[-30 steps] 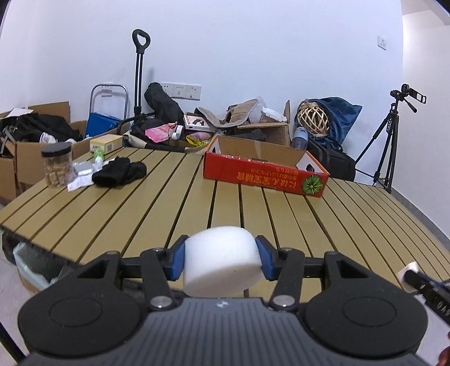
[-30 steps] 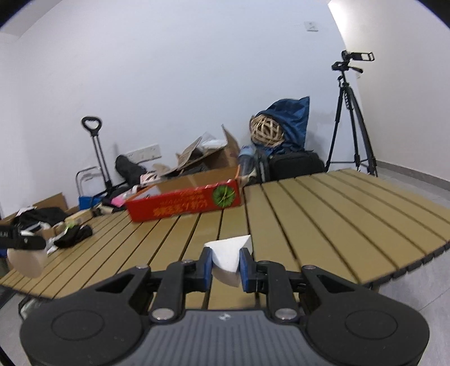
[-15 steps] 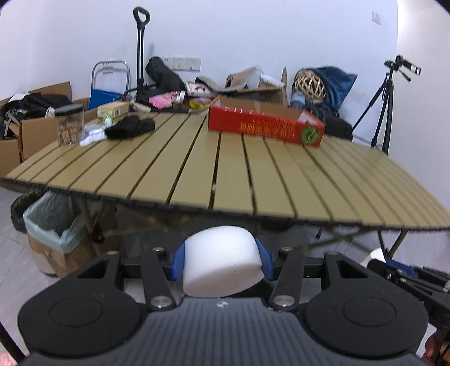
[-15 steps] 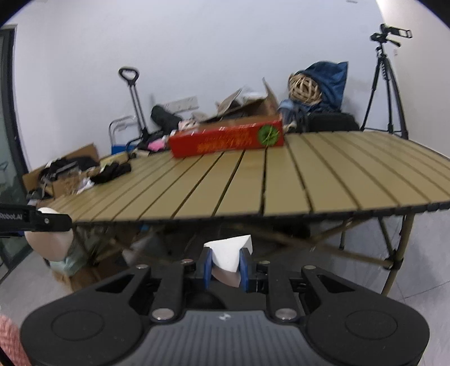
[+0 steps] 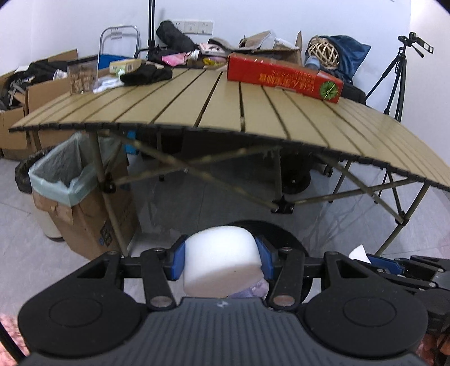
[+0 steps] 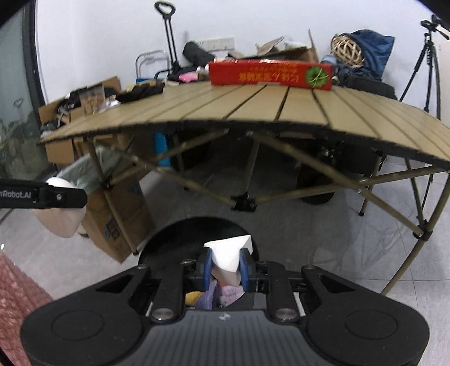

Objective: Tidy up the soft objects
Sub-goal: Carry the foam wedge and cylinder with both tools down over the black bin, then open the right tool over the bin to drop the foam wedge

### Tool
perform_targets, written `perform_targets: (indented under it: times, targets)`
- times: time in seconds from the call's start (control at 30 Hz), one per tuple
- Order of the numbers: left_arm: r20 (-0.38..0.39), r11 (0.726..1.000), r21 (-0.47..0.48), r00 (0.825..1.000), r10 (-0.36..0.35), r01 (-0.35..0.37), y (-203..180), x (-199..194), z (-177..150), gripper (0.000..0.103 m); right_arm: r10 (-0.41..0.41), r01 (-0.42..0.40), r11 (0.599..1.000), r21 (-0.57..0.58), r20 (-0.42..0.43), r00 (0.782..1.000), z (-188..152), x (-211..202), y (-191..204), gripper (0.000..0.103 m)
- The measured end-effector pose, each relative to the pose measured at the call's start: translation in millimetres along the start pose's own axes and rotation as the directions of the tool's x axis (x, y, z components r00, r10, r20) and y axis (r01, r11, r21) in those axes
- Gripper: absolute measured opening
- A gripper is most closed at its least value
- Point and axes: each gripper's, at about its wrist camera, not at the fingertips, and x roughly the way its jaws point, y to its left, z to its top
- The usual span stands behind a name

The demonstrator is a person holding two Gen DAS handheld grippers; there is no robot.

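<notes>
White painted wall [image 5: 253,11] behind, with a row of white wall sockets [image 5: 194,26]. Pale grey tiled floor [image 5: 25,225], faintly glossy. Tan slatted folding table [image 5: 253,112] on crossed metal legs [image 5: 281,207], seen from below its near edge. Under its left end, a brown cardboard box lined with a pale green plastic bag [image 5: 70,180]. More open cardboard boxes [image 5: 17,118] stacked against the left wall. Black camera tripod [image 5: 399,73] at far right. Dark-framed glass door or window [image 6: 17,98] at left in the right wrist view, showing greenery. Light even, no hard shadows.
</notes>
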Motion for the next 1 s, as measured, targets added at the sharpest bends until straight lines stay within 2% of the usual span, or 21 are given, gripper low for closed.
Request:
perform_targets:
  times: [0.27,0.67,0.87,1.0]
  targets:
    - [-0.042,0.999,-0.044,0.999,0.010,-0.012,24,21,-3,0.051,0.010,-0.013,0.999,-0.038,-0.073,0.997,3,36,13,0.019]
    - [-0.103,0.999,-0.042,0.994,0.028,-0.033,32,55,-5,0.051,-0.013,-0.002,0.995,-0.100,-0.154,0.988,10,98,33,0.020]
    - [-0.152,0.997,-0.056,0.988,0.037,-0.046,39,71,-13,0.051,-0.002,-0.017,0.993,-0.113,-0.166,0.986,8,116,38,0.020]
    - [-0.159,0.997,-0.059,0.986,0.047,-0.057,41,73,-13,0.051,0.013,-0.034,0.992,-0.118,-0.179,0.984,6,128,39,0.023]
